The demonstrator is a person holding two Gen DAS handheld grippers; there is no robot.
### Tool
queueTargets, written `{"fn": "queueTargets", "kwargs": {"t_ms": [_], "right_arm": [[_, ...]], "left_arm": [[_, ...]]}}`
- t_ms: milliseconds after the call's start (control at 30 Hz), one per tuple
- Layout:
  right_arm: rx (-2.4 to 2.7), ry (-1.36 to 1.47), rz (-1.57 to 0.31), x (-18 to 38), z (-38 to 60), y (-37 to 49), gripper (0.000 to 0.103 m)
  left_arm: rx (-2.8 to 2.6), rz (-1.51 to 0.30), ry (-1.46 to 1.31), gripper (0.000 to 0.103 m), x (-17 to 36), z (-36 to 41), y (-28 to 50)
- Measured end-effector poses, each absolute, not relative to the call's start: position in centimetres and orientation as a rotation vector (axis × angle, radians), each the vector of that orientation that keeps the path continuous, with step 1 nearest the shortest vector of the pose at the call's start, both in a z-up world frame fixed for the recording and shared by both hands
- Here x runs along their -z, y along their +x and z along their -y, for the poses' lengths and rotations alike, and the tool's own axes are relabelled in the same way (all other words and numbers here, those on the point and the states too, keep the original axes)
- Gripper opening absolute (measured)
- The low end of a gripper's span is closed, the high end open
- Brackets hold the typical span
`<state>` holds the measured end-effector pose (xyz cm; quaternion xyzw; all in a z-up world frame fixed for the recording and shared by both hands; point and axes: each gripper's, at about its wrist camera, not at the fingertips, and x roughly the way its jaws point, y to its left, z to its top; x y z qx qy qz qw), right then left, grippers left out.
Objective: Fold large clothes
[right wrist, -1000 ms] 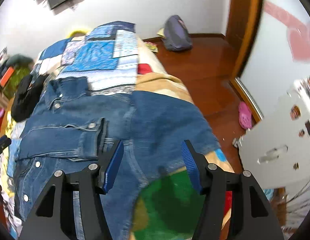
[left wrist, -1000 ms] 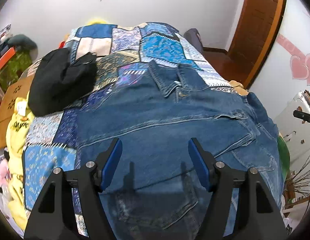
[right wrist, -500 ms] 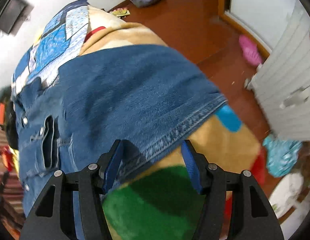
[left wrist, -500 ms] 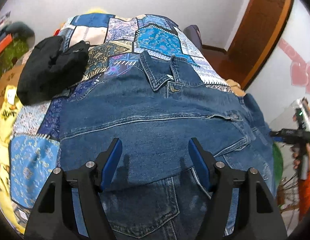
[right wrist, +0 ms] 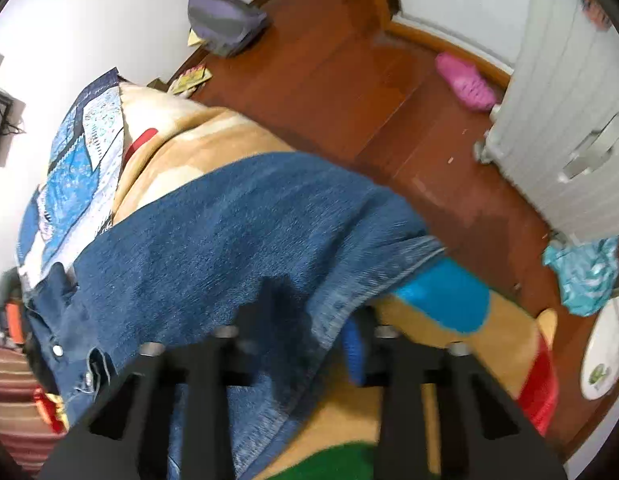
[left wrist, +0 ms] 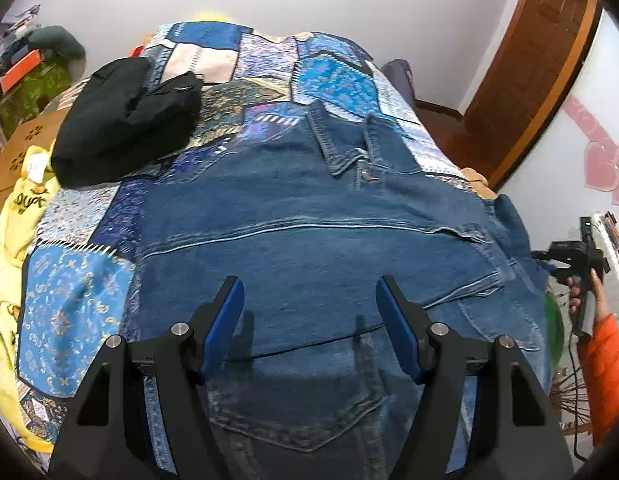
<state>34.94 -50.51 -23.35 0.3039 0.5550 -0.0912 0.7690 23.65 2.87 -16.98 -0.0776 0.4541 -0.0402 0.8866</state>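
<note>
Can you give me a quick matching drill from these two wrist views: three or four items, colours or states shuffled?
Column 1:
1. denim jacket
2. folded garment by the quilt's left edge
3. slipper on the wooden floor
4. left gripper

Column 2:
a. pink
b. open, nothing between its fingers
c. black
d. blue, spread across the bed

Pairs: 1-d, 2-c, 3-a, 4-b

The right gripper is blurred at the jacket's hem, so it is left out.
</note>
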Motion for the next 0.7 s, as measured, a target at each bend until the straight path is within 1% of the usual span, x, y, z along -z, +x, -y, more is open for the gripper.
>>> {"fn": "queueTargets", "kwargs": {"t_ms": [200,333,467,567,700], "right_arm": [[0.149,0.541,-1.166,19.0,48.8,34.2,0.011],[0.026,0.562,-1.069,14.1,46.7,33.8,0.009],[-0.086,0.449,-0.986,9.7,41.8,33.2,0.009],[-0.181,0.343,-0.943,7.9,37.2,32.5,0.009],[-0.291,0.252,-0.944,8.0,32.3,31.4,0.009]], "left_arm": [[0.063,-0.95,-0.219,0.068,17.7,-4.7,22.5],[0.065,-0.938,-0.22,0.068,17.3,-5.3,21.8],[0.073,-0.896,-0.222,0.068,16.0,-5.7,21.1],[0.078,-0.877,-0.205,0.068,15.4,-5.8,20.7],[0.077,-0.875,-0.199,0.068,15.3,-6.1,20.3]]}}
